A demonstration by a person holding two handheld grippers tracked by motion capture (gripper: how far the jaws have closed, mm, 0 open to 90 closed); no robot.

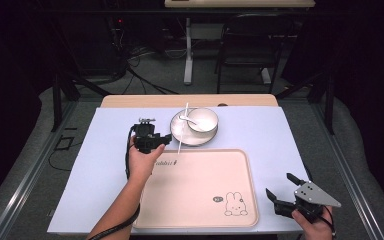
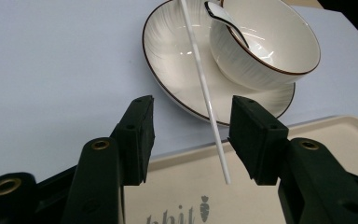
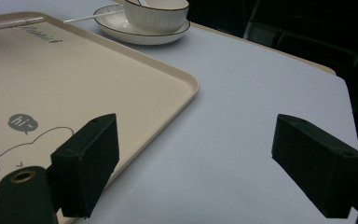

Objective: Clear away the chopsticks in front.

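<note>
The left gripper (image 1: 166, 139) sits at the near-left edge of the round white plate with a thin dark rim (image 2: 168, 42), its jaws about two-thirds open and straddling the long thin white stick (image 2: 205, 88), probably a single chopstick. In the left gripper view the stick runs between the two black pads, closer to the right one, and appears to touch neither, so nothing is clamped yet; the jaws seem set just wide enough to slip around something so slender before closing. The stick lies slanted across the plate, its far end up by the plate's rim, its near end poking out over the top edge of the cream rectangular plastic tray with a cartoon rabbit printed on it (image 1: 240, 200). That overhang lifts the near end clear of the surface, which is likely why the gripper comes at it there. A white ribbed bowl with a dark rim (image 2: 279, 51) stands on the right part of the plate, a white spoon (image 2: 223, 18) leaning inside it. All of this rests on the desk under a pale lilac mat (image 1: 110, 150). The right gripper (image 1: 281, 185) waits beside the tray's near right corner, jaws spread wide and holding nothing, seemingly parked out of the way.
</note>
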